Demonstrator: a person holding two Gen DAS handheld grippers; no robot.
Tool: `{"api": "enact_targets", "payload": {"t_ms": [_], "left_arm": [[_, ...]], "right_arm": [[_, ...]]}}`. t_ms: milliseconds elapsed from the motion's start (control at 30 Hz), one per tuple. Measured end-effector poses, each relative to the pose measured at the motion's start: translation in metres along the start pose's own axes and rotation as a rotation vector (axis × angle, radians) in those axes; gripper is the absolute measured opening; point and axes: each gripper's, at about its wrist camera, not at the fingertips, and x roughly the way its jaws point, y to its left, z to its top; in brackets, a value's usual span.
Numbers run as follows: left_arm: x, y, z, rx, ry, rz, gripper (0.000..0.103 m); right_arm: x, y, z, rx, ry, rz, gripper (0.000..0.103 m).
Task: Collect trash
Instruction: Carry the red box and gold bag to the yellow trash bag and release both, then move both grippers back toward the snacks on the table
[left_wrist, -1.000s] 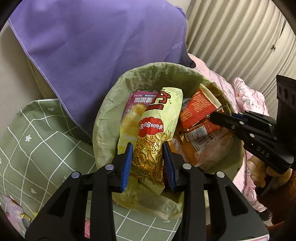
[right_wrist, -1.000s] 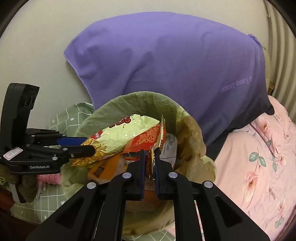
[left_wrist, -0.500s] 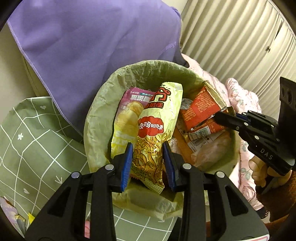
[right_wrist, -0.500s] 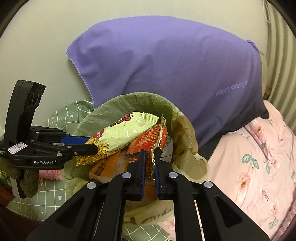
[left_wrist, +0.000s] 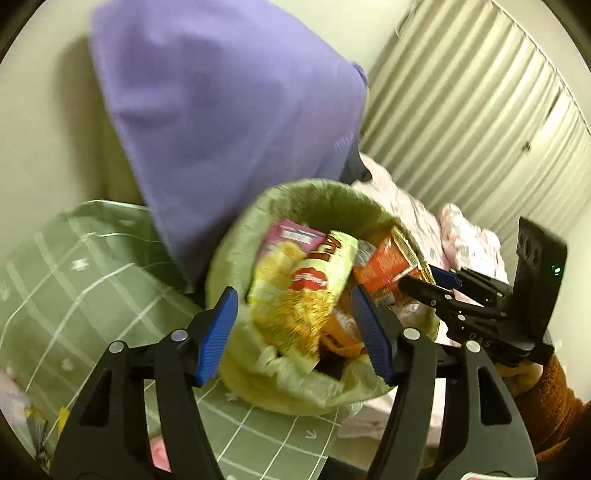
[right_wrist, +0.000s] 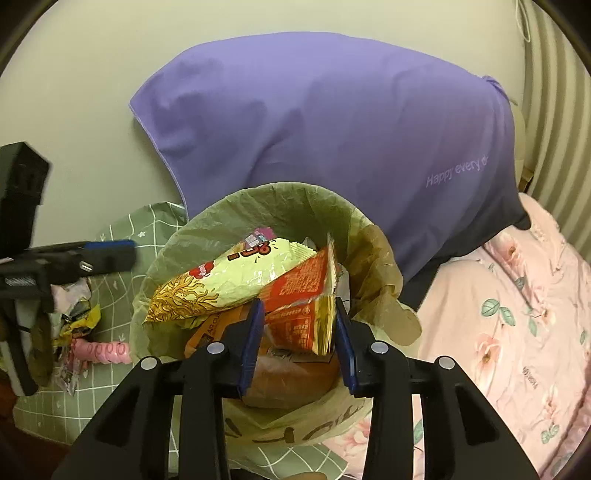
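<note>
A bin lined with a pale green bag (left_wrist: 236, 258) (right_wrist: 280, 206) stands on the bed, full of snack wrappers. A yellow-green noodle-snack packet (left_wrist: 306, 295) (right_wrist: 229, 280) lies on top, with a pink packet (left_wrist: 291, 236) behind it. A red-orange wrapper (left_wrist: 388, 266) (right_wrist: 299, 295) lies beside it. My left gripper (left_wrist: 299, 332) is open over the bin's near rim, with the yellow packet loose between its jaws. My right gripper (right_wrist: 297, 332) is open, and the red wrapper rests between its jaws.
A purple pillow (right_wrist: 332, 129) leans on the wall behind the bin. A green checked sheet (left_wrist: 74, 266) lies left, a pink floral quilt (right_wrist: 517, 332) right. More wrappers (right_wrist: 77, 317) lie on the sheet at left. A ribbed wardrobe door (left_wrist: 480, 110) stands at the far right.
Both grippers have opened and let go of their wrappers, which now rest in the bin. The left gripper has drawn back and swung left; its view is blurred.
</note>
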Motion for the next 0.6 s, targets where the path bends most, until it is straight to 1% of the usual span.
{"api": "enact_targets", "payload": {"t_ms": [133,200,233,267,300,400,500,567,600], "left_arm": [[-0.039,0.022,-0.020,-0.048,-0.091,0.086,0.061],[-0.056,0.035,-0.029,-0.066,-0.131,0.146,0.061],[-0.064,0.042,-0.035,-0.075,-0.151,0.184,0.061],[-0.071,0.049,-0.041,-0.084,-0.166,0.217,0.061],[-0.082,0.061,-0.050,-0.106,-0.185,0.263,0.061],[-0.109,0.092,-0.073,-0.186,-0.223,0.329,0.061],[-0.129,0.118,-0.095,-0.249,-0.245,0.400,0.061],[-0.146,0.139,-0.113,-0.302,-0.265,0.461,0.061],[-0.151,0.146,-0.120,-0.326,-0.271,0.476,0.061]], "right_arm": [[-0.013,0.007,0.001,-0.015,-0.054,-0.035,0.036],[-0.020,0.011,0.003,-0.025,-0.079,-0.049,0.041],[-0.023,0.014,0.004,-0.031,-0.089,-0.053,0.046],[-0.026,0.016,0.005,-0.032,-0.099,-0.051,0.047],[-0.029,0.019,0.006,-0.031,-0.115,-0.033,0.047],[-0.036,0.031,0.008,-0.031,-0.146,0.037,0.047],[-0.037,0.051,0.008,-0.052,-0.171,0.100,0.048],[-0.035,0.062,0.008,-0.059,-0.175,0.126,0.054],[-0.032,0.070,0.008,-0.066,-0.175,0.150,0.054]]}}
